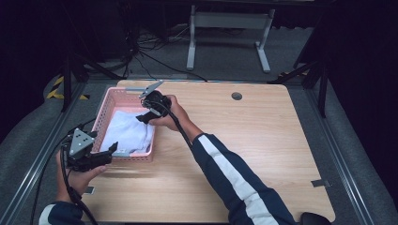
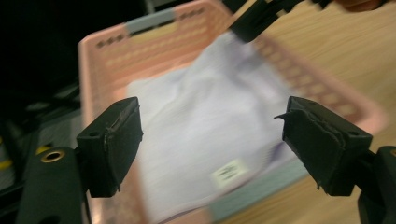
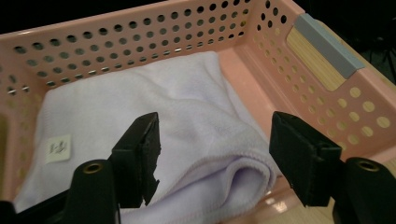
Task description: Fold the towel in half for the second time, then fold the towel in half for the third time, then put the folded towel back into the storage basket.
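We see the folded white terry towel [image 3: 154, 116] lying in the pink perforated plastic basket [image 1: 109, 104]. Both the left gripper [image 2: 210, 140] and right gripper [image 3: 215, 158] stand wide, holding nothing. We judge it soft, light, floppy; best pinched at its rolled hem.

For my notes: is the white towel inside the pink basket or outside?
Inside: the white towel lies folded within the pink basket's walls.

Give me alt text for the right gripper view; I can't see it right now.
A folded white towel lies in a pink perforated basket, a small label on its left part. The right gripper hangs over the towel's rolled near edge, jaws open with nothing between the pads.
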Available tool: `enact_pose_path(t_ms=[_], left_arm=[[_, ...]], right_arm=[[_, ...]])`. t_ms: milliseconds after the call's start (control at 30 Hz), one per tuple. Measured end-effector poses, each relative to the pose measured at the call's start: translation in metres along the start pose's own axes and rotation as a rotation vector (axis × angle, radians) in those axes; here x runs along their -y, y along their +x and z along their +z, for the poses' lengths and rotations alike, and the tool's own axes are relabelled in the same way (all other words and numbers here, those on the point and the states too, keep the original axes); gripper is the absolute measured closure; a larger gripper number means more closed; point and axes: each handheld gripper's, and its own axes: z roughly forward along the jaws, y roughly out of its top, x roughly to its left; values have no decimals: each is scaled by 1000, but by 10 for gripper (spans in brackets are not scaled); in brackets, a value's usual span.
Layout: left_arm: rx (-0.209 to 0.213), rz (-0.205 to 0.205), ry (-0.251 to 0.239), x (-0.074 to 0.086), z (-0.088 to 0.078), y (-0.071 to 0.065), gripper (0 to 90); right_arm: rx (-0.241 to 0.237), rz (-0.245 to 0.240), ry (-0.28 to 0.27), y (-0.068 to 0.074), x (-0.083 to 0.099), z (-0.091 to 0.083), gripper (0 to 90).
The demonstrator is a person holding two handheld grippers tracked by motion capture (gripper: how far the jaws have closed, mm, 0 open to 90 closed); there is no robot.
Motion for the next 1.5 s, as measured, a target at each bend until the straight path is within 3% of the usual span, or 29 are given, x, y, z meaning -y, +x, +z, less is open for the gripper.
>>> enact_pose_path(t_ms=[67,100,133,167,200,267,333,400,433,467,500,533,567,600,633,833,867,933,1033,1167,1233,1267,1367,1500], left_arm=[[39,28,-25,-7,-3,-18,195],[77,47,-33,-9,-4,-28,197],[94,73,-34,-12,-5,-38,195],[137,90,-46,-14,-6,-50,193],[172,98,-50,-14,-6,-58,199],[234,166,-19,-12,-1,-82,197],[296,207,19,-6,7,-102,210],[324,259,84,2,18,-119,199],[349,280,106,6,23,-126,203],[349,280,106,6,23,-126,205],[365,303,123,9,27,-130,205],[375,310,140,13,32,-134,197],[409,300,167,19,41,-137,202],[409,300,167,19,41,-137,211],[417,294,175,22,46,-139,211],[433,354,232,30,63,-150,201],[441,338,229,31,65,-150,202],[424,352,233,33,67,-148,203],[441,315,236,38,71,-142,208],[455,306,268,43,76,-144,196],[465,291,260,45,78,-146,185],[471,279,257,46,79,-146,170],[509,237,242,49,85,-142,151],[499,208,255,49,88,-141,107]], right_arm=[[18,-23,-14,6,5,-20,314],[1,-40,-27,10,9,-31,315],[9,-69,-28,15,14,-44,314],[26,-89,-32,20,21,-57,312],[3,-114,-36,24,31,-74,313],[25,-140,-31,30,53,-104,311],[4,-146,-32,33,83,-134,319],[38,-118,-30,33,112,-156,318],[47,-109,-15,32,137,-173,319],[83,-93,-16,31,157,-186,318],[83,-93,-16,31,157,-186,318],[100,-69,-11,29,173,-195,317],[111,-38,-5,28,202,-209,317],[111,-38,-5,28,202,-209,317],[138,-20,3,27,216,-216,314],[191,61,58,28,291,-250,308],[201,74,62,28,302,-254,308],[205,111,63,30,321,-261,308],[215,156,66,32,345,-270,300],[222,237,60,34,365,-279,278],[216,270,73,35,375,-282,259],[210,291,55,35,378,-283,259],[205,301,37,36,382,-285,254],[250,268,18,36,387,-283,247]])
